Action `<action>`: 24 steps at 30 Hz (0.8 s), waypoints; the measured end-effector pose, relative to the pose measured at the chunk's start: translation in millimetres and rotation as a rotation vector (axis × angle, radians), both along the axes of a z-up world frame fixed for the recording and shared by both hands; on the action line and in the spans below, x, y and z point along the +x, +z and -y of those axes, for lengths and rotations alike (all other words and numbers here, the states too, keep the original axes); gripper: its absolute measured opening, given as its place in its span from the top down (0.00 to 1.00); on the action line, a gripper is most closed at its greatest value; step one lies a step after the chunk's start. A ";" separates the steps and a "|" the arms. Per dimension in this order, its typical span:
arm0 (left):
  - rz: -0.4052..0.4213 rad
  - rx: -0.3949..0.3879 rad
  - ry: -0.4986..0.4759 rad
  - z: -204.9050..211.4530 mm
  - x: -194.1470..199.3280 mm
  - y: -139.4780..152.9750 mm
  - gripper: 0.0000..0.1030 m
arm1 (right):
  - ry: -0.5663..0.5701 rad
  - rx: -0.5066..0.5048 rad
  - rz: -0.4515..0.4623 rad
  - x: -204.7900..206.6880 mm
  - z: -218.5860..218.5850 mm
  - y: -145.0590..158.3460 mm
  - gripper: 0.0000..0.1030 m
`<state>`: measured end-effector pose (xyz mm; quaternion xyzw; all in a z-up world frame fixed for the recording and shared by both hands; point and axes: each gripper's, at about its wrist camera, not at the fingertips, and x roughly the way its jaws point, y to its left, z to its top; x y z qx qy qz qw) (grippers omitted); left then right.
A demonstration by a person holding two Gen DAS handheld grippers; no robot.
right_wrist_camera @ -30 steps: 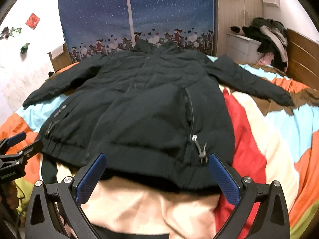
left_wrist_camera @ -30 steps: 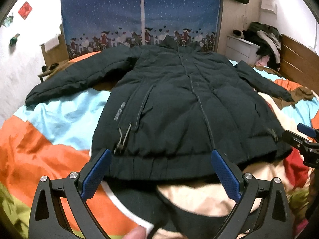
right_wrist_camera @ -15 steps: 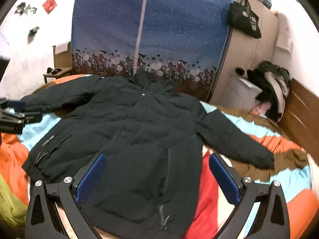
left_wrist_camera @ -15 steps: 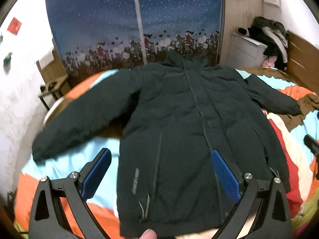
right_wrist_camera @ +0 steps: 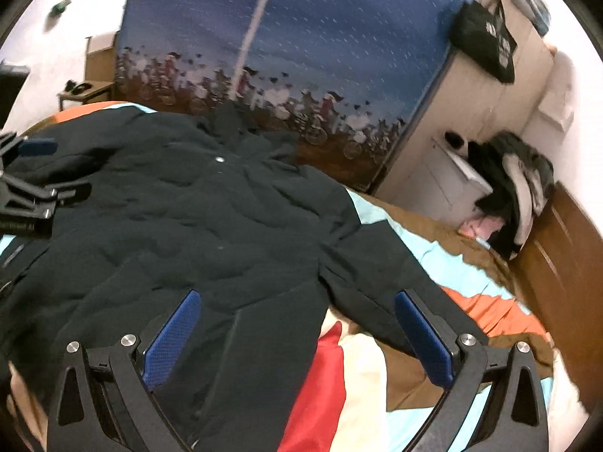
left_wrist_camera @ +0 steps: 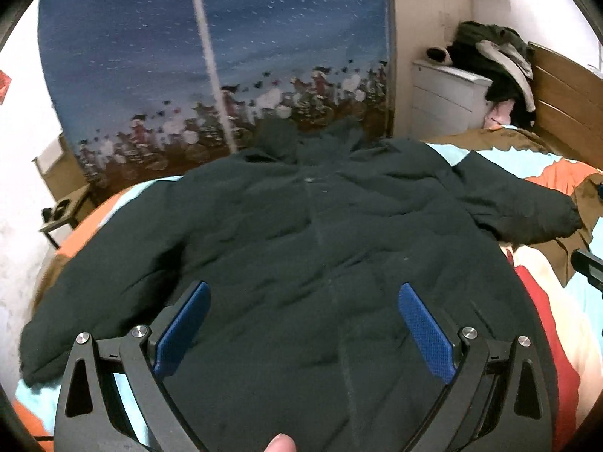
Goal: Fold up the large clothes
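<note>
A large dark padded jacket [left_wrist_camera: 320, 248] lies spread front-up on the bed, hood toward the far wall and both sleeves out. My left gripper [left_wrist_camera: 303, 324] hovers open over the jacket's middle with nothing between its blue pads. In the right wrist view the same jacket [right_wrist_camera: 211, 218] fills the left half, its right sleeve [right_wrist_camera: 380, 275] running down toward the bed's right side. My right gripper [right_wrist_camera: 297, 327] is open above the jacket's right flank and armpit. The left gripper [right_wrist_camera: 26, 192] shows at the left edge of that view.
The bed carries a patchwork cover [right_wrist_camera: 358, 388] in red, cream, orange, light blue and brown. A blue patterned wardrobe [left_wrist_camera: 211, 60] stands behind the bed. A white nightstand [left_wrist_camera: 448, 98] with piled clothes [left_wrist_camera: 493, 60] and a wooden headboard [right_wrist_camera: 565, 263] are at right; a small side table [left_wrist_camera: 60, 218] at left.
Both grippers have moved forward from the jacket's hem up over its body. The right one has swung toward the right sleeve. Both stayed open.
</note>
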<state>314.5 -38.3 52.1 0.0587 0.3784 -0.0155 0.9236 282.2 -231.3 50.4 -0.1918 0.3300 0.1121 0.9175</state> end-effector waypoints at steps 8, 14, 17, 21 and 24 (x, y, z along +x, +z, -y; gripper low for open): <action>-0.041 -0.101 -0.053 53.5 76.4 -42.8 0.05 | -0.188 0.166 -0.050 57.4 90.4 -49.7 0.00; -0.064 -0.108 -0.102 109.2 135.4 -76.0 0.05 | -0.400 0.257 -0.152 100.0 175.7 -94.9 0.00; -0.078 -0.124 -0.131 134.6 159.6 -91.6 0.05 | -0.525 0.347 -0.183 111.1 230.0 -106.8 0.00; -0.111 -0.117 -0.211 166.3 181.2 -107.4 0.05 | -0.648 0.508 -0.217 114.3 290.8 -120.6 0.00; -0.129 -0.100 -0.232 180.9 190.8 -117.8 0.05 | -0.773 0.623 -0.208 109.9 329.6 -131.7 0.00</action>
